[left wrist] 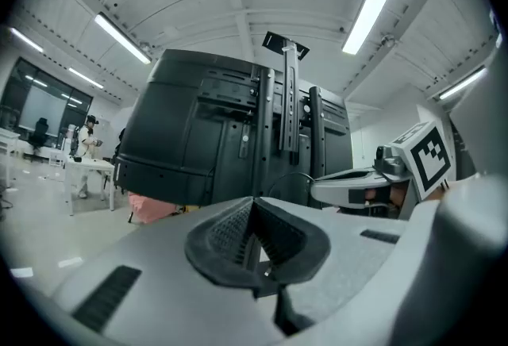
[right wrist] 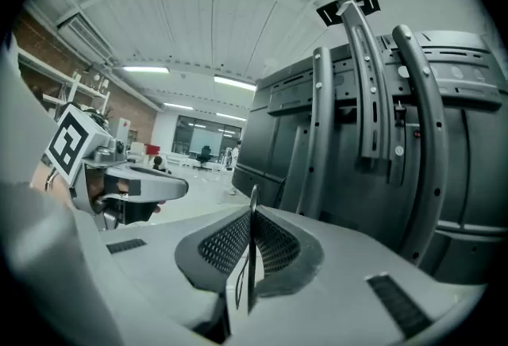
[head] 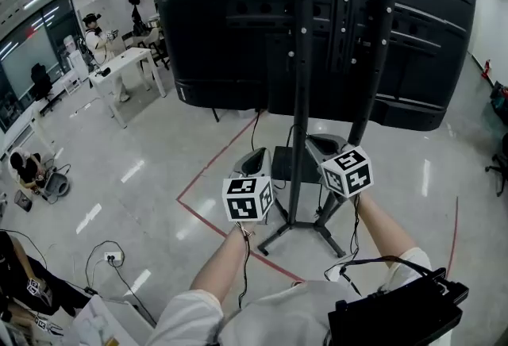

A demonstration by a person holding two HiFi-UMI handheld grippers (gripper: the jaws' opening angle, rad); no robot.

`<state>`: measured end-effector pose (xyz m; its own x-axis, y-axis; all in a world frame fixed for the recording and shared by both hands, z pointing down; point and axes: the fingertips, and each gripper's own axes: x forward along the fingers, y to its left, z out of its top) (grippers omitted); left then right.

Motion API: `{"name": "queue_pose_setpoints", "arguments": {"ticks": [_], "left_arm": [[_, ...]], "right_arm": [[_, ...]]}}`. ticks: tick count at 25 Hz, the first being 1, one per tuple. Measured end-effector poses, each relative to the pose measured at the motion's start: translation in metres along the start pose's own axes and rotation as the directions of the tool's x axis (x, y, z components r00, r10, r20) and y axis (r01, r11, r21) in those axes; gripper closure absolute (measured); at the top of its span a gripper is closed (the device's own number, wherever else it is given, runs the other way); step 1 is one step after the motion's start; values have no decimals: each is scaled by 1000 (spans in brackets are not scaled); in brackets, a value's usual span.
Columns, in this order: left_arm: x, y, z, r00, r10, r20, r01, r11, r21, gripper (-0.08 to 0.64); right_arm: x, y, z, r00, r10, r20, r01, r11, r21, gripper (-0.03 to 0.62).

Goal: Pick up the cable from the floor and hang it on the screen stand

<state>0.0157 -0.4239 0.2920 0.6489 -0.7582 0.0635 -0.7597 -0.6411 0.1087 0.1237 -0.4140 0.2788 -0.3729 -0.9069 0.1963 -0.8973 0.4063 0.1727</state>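
If the thin dark cable (left wrist: 292, 174) is only draped by the stand (head: 300, 98), and I cannot tell whether it is hooked, the slick cord could slide off the smooth black metal poles to the glossy floor (head: 159, 178). The left tongs (left wrist: 254, 225) and right tongs (right wrist: 252, 233), ribbed-padded, are both pressed together, empty.

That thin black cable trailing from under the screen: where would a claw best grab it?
Likely the bare stretch of the cable showing just below the screen: it runs free there, clear of the stand. Come from its left with the left claw, shut now, opened across the thin line. Lower down it is hidden.
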Motion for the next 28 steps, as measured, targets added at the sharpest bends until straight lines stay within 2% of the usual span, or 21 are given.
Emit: {"name": "queue_pose_setpoints", "arguments": {"ticks": [4, 7, 11, 15, 24, 28], "left_arm": [[21, -6, 56, 998, -31, 45, 30, 999, 40, 557], [36, -8, 91, 997, -49, 60, 44, 996, 71, 557], [53, -14, 124, 994, -73, 79, 67, 994, 84, 557], [69, -21, 155, 991, -82, 102, 71, 992, 104, 557], [80, -31, 231, 976, -92, 196, 60, 985, 160, 557], [86, -28, 270, 968, -86, 234, 45, 983, 177, 557]], "right_arm": [[1, -29, 55, 998, -3, 56, 4, 1000, -9, 563], [3, -46, 94, 997, -1, 83, 7, 997, -72, 563], [1, -63, 140, 993, -2, 117, 19, 989, -146, 563], [0, -80, 188, 987, -14, 163, 38, 988, -147, 563], [1, -102, 264, 971, -19, 238, 51, 990, -129, 563], [0, -112, 294, 970, -35, 241, 83, 978, -192, 563]]}}
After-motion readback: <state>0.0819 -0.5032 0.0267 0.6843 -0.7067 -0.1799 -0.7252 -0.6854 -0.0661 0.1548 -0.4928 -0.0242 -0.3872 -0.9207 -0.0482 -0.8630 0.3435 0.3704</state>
